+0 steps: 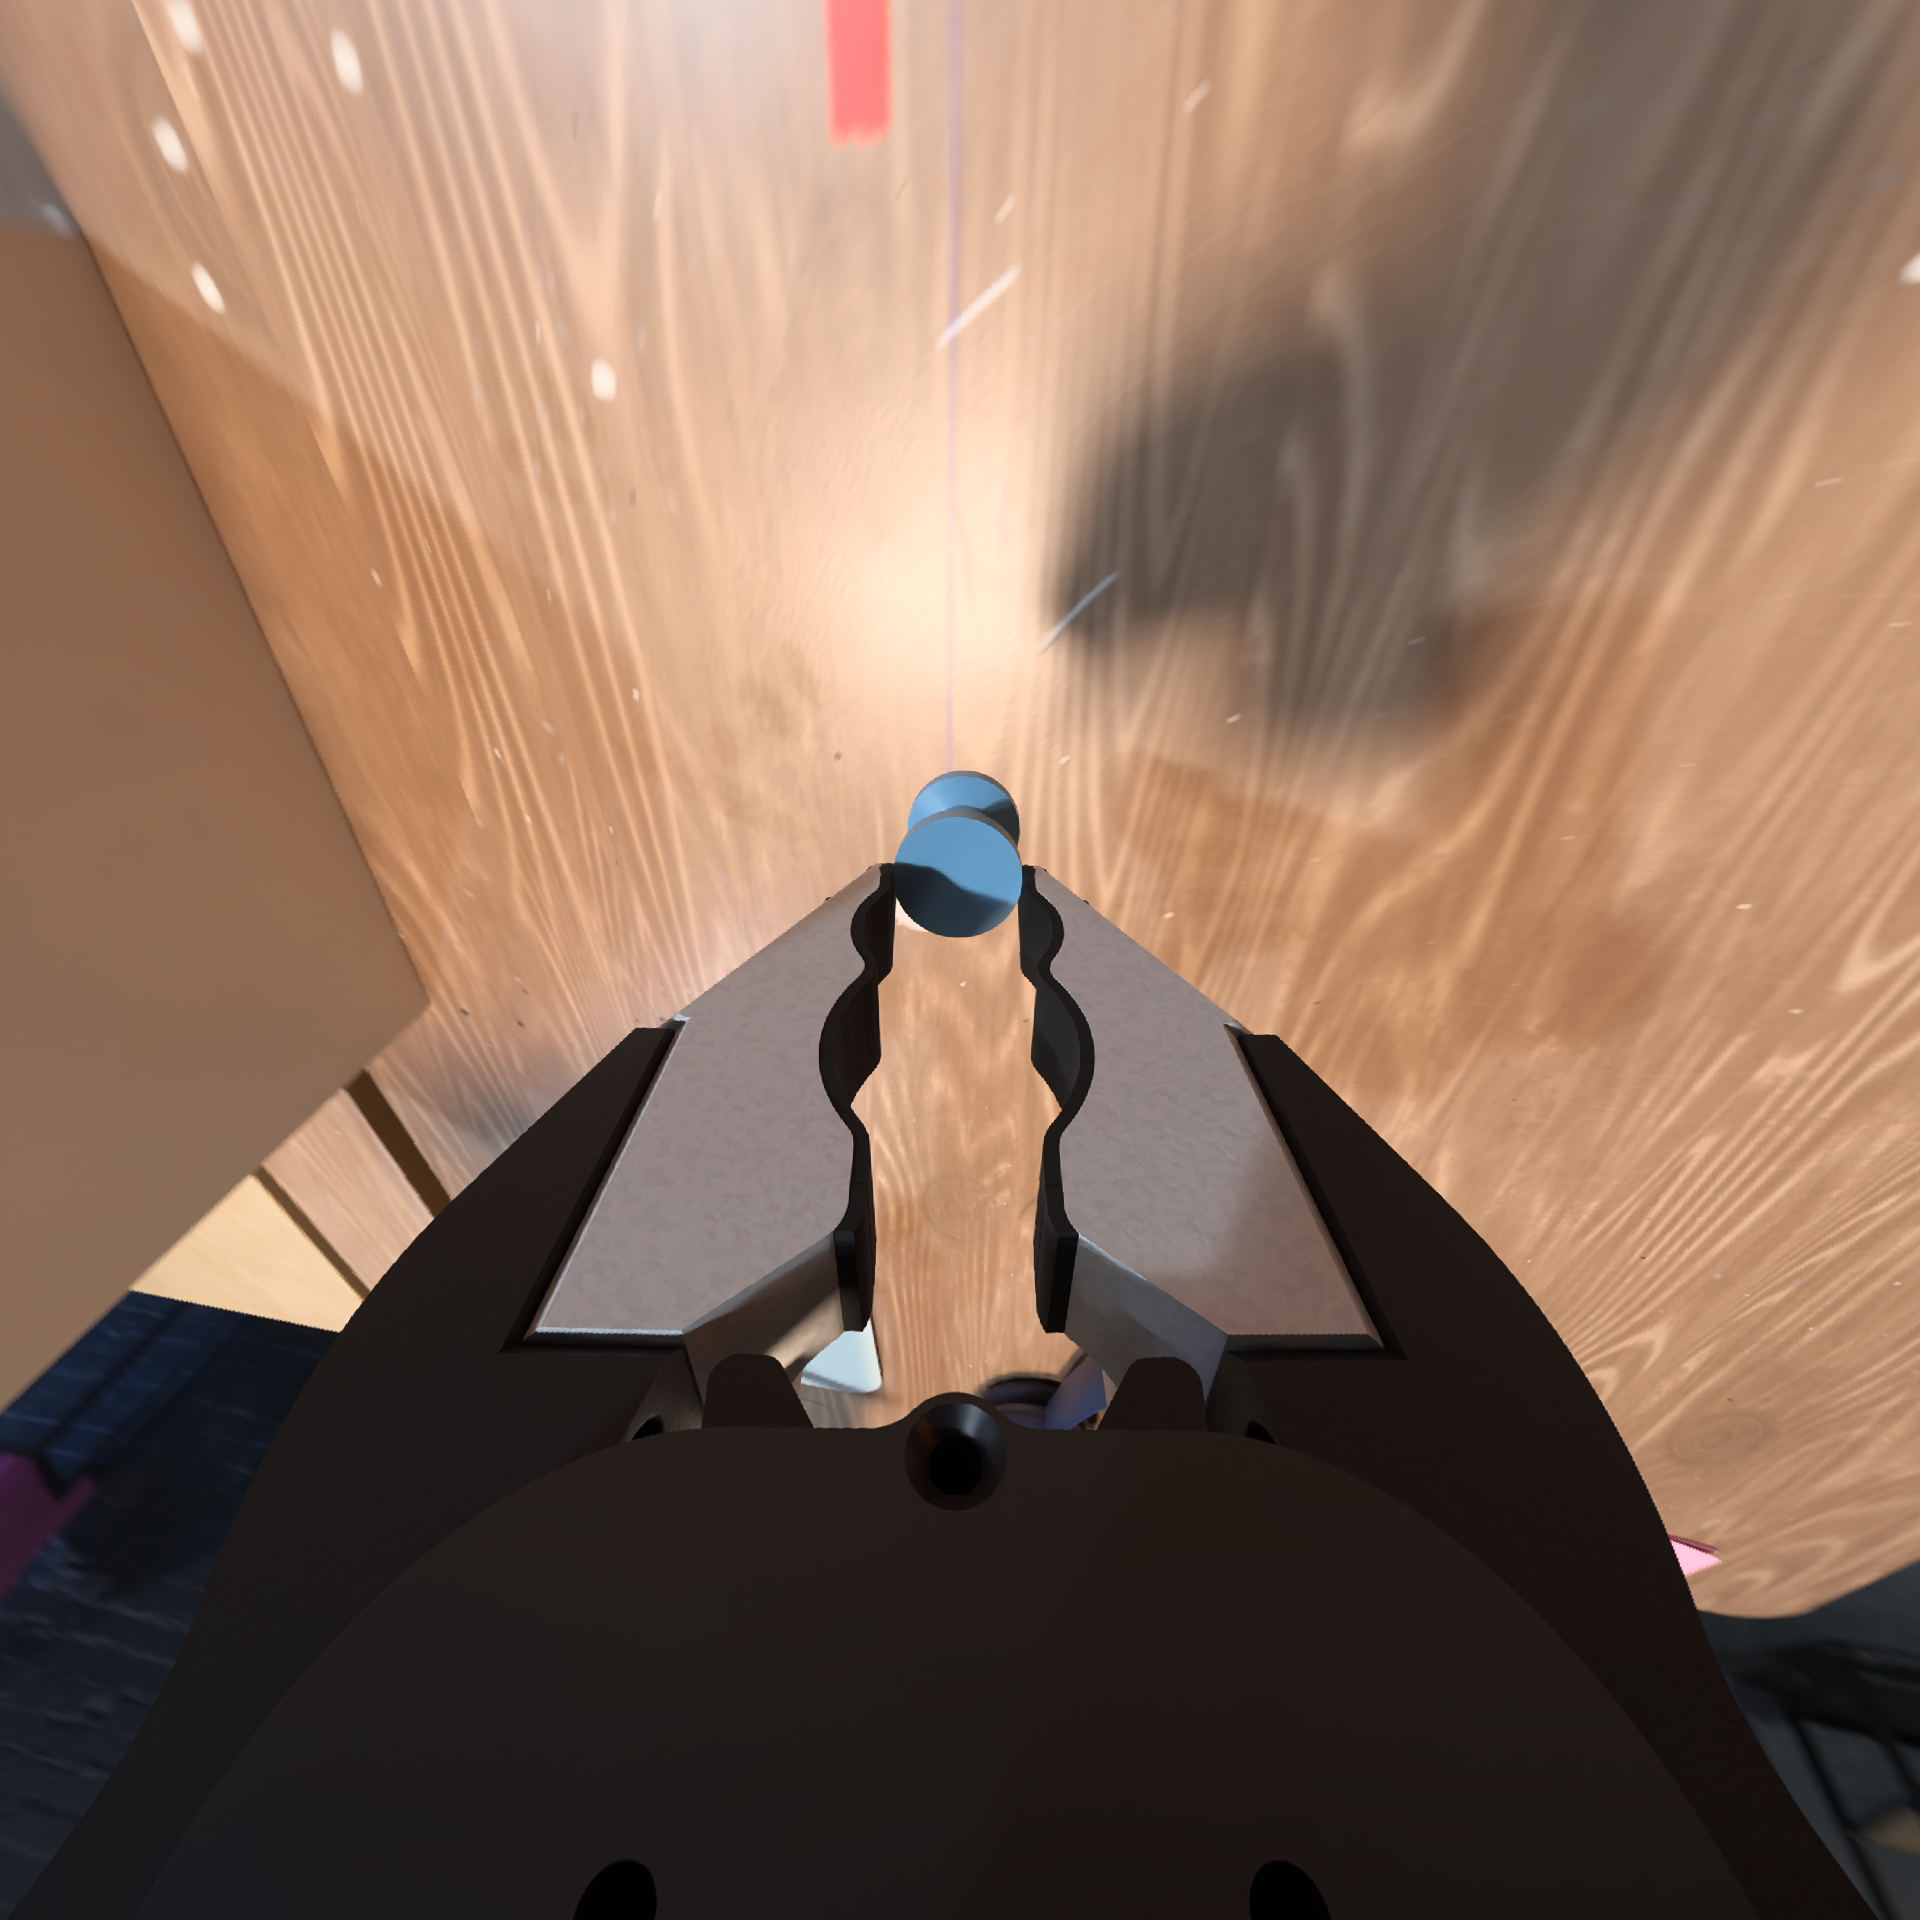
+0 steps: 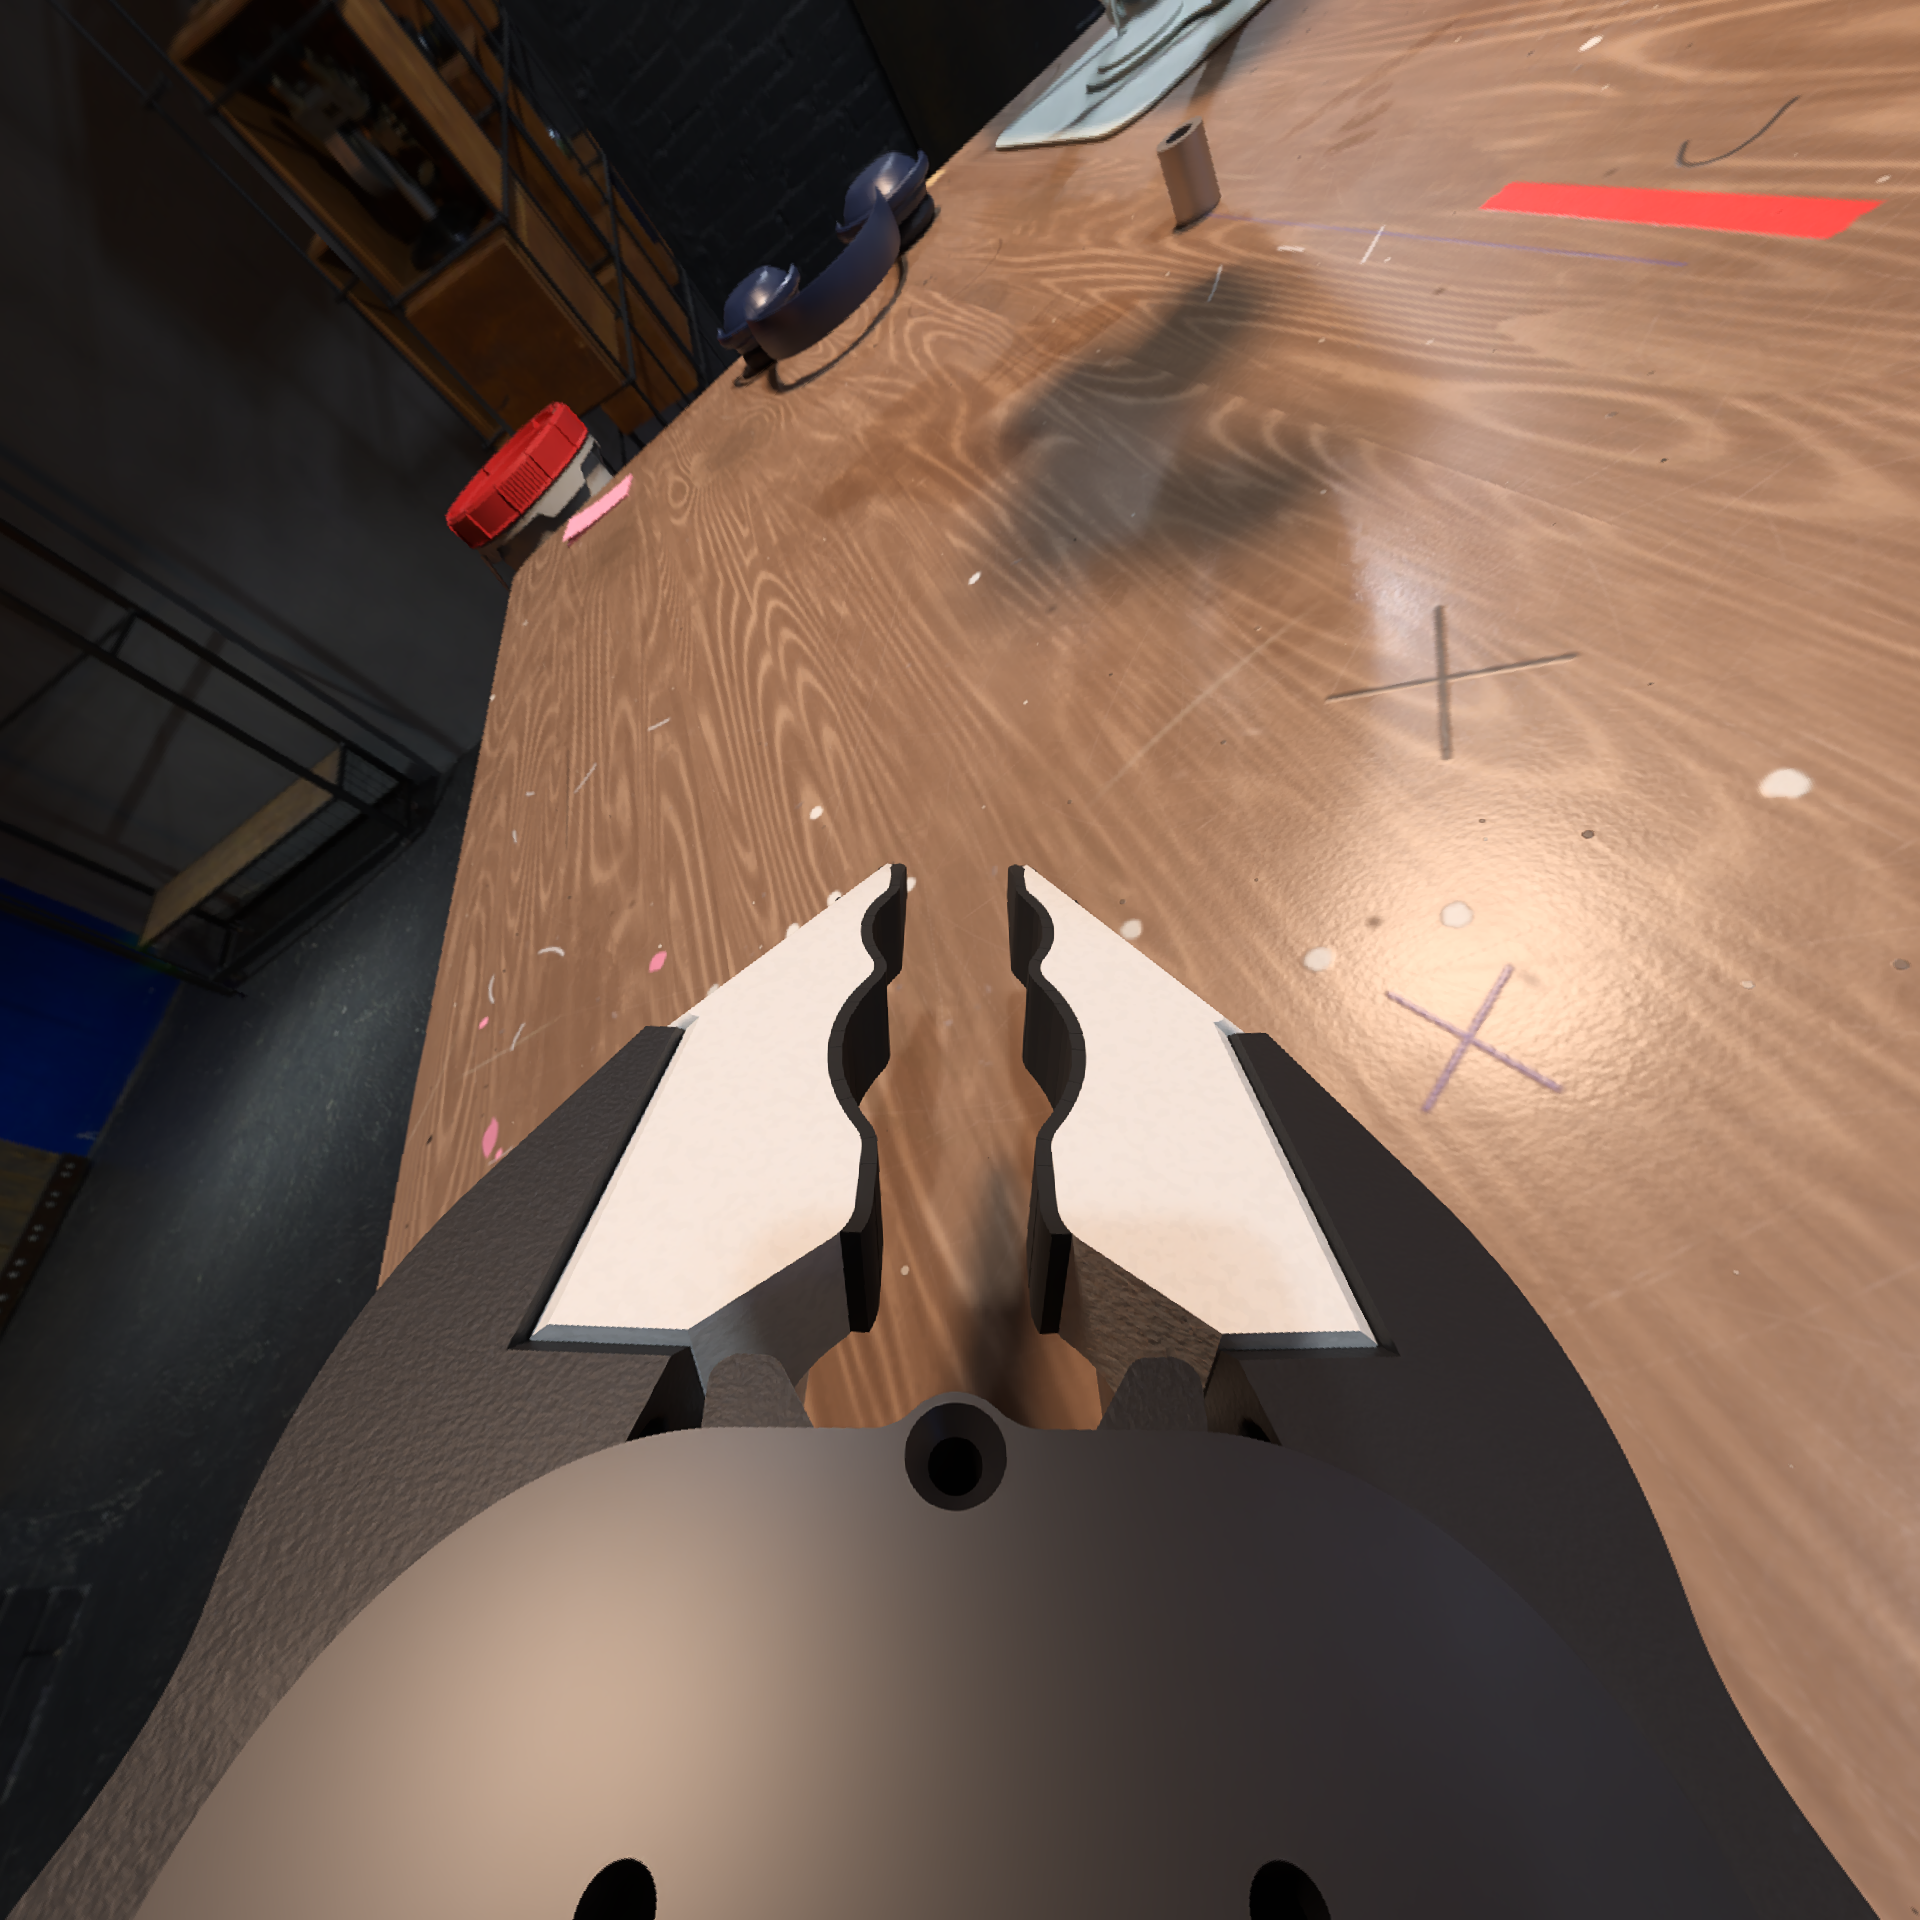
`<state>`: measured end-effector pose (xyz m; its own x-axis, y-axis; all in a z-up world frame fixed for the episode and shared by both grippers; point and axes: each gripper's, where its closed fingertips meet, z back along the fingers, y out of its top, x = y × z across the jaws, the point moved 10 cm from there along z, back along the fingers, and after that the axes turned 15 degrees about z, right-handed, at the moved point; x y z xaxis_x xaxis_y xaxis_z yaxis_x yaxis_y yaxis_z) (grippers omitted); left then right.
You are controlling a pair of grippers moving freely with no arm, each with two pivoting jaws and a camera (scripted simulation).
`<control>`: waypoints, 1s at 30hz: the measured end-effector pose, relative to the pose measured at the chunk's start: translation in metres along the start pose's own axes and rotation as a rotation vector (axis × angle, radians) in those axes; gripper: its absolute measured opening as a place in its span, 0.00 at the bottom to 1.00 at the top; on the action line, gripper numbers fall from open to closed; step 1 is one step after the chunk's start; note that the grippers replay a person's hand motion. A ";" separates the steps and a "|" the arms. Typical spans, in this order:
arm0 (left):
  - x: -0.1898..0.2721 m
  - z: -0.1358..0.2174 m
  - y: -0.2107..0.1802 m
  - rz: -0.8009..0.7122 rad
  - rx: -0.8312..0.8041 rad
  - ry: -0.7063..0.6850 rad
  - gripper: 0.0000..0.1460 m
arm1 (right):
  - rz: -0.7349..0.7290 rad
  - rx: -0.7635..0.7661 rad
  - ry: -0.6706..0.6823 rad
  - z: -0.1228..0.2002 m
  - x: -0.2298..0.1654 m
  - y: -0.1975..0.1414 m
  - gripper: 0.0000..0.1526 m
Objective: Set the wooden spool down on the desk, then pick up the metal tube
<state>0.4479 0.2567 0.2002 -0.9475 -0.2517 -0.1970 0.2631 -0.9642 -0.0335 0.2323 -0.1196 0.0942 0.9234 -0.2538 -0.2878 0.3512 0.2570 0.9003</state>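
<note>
Pinching one small blue, dumbbell-shaped wooden spool (image 1: 956, 878) between the left gripper (image 1: 958, 883) fingertips above the brown grained wooden desk (image 1: 1351, 935), not yet setting it down. Hovering parted and empty: the right gripper (image 2: 956, 883). Standing upright far off, untouched: one short grey metal tube (image 2: 1188, 166).

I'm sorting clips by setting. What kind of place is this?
Probably a workshop: a scuffed, paint-flecked wooden desk marked with crosses and red tape, metal-framed storage shelves behind it, dark walls.
</note>
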 end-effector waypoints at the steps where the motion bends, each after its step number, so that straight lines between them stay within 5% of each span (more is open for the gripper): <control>1: 0.011 0.010 0.002 -0.026 0.027 0.010 0.16 | 0.007 -0.008 -0.001 -0.001 -0.001 0.000 0.13; 10: 0.128 0.047 0.034 -0.297 0.178 -0.002 0.16 | 0.108 -0.067 -0.039 -0.007 -0.011 -0.001 0.13; 20: 0.231 0.002 0.069 -0.537 0.187 -0.080 0.16 | 0.107 -0.088 -0.060 -0.008 -0.012 -0.002 0.13; 30: 0.266 -0.029 0.080 -0.610 0.160 -0.146 0.16 | 0.115 -0.107 -0.061 -0.010 -0.013 -0.002 0.13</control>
<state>0.2223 0.1151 0.1162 -0.9361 0.3476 -0.0529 -0.3502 -0.9353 0.0515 0.2208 -0.1079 0.0927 0.9485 -0.2724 -0.1617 0.2613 0.3843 0.8854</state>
